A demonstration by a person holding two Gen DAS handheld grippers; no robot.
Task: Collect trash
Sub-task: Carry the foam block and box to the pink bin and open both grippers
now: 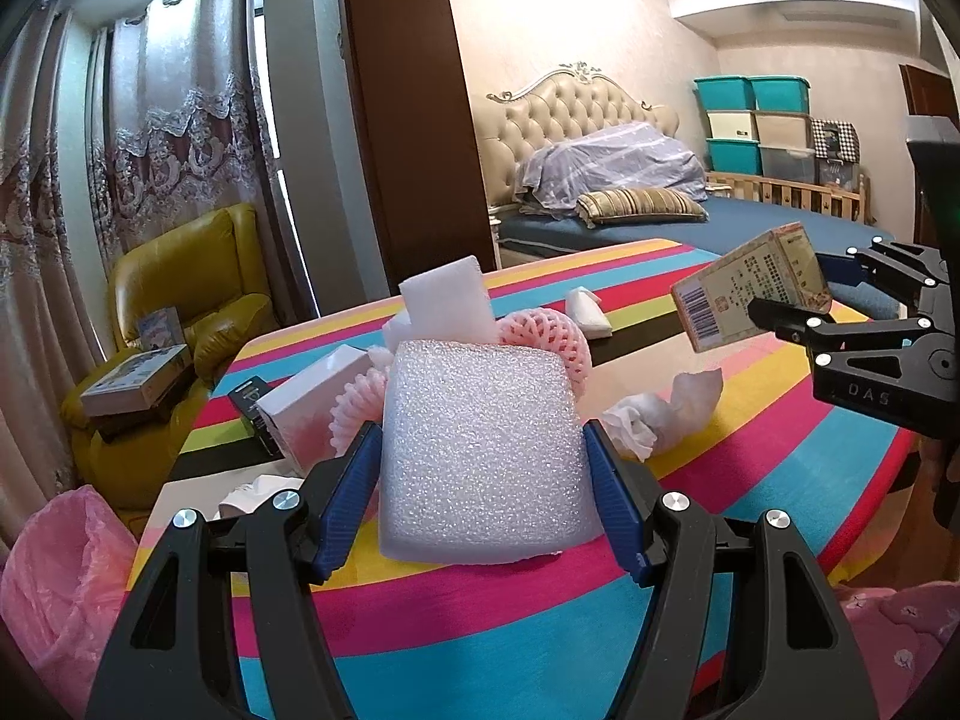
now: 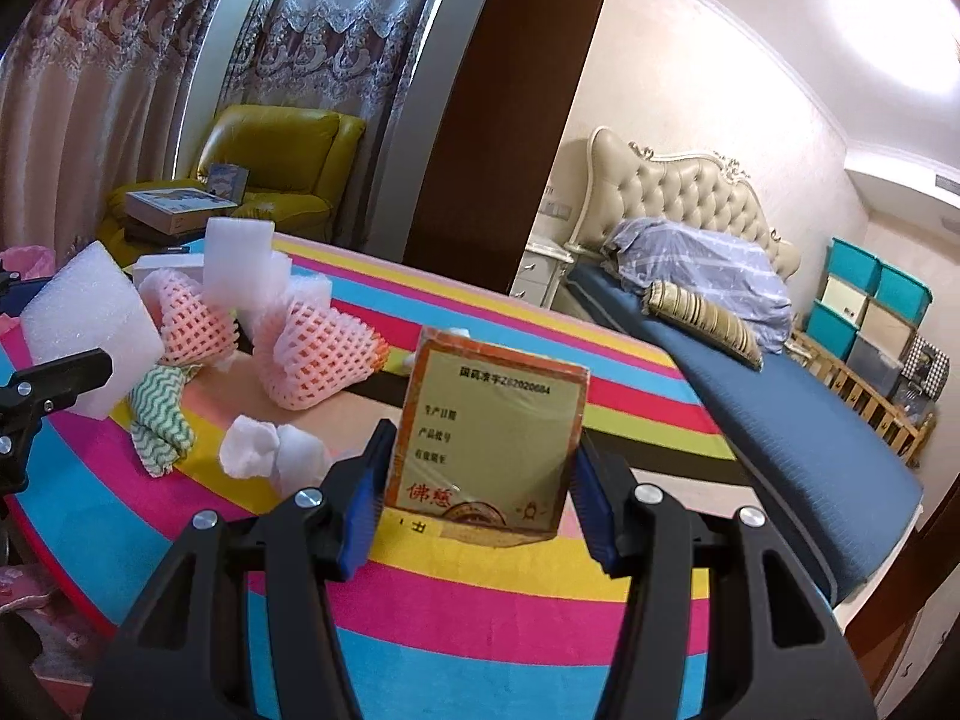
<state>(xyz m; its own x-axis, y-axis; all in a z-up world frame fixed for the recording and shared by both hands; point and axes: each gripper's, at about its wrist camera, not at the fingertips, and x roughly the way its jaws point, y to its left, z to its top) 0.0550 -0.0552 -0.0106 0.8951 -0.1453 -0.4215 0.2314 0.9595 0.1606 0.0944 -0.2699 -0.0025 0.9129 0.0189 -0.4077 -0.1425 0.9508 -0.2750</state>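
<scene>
Both grippers were mid-carry: left gripper [image 1: 483,456] clenched a foam block [image 1: 480,450], right gripper [image 2: 477,498] a yellow carton [image 2: 489,450]; next, the pink bag [image 1: 66,570] (likely the bin).

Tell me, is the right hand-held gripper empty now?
No, the right hand-held gripper holds a small yellow box between its blue pads, lifted above the striped table.

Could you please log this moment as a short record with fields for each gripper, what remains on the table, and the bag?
left gripper: shut on white foam block
right gripper: shut on yellow carton, lifted off the table
striped table: pink foam nets, crumpled tissue, green-patterned cloth
pink bag: beside the table's left edge
</scene>
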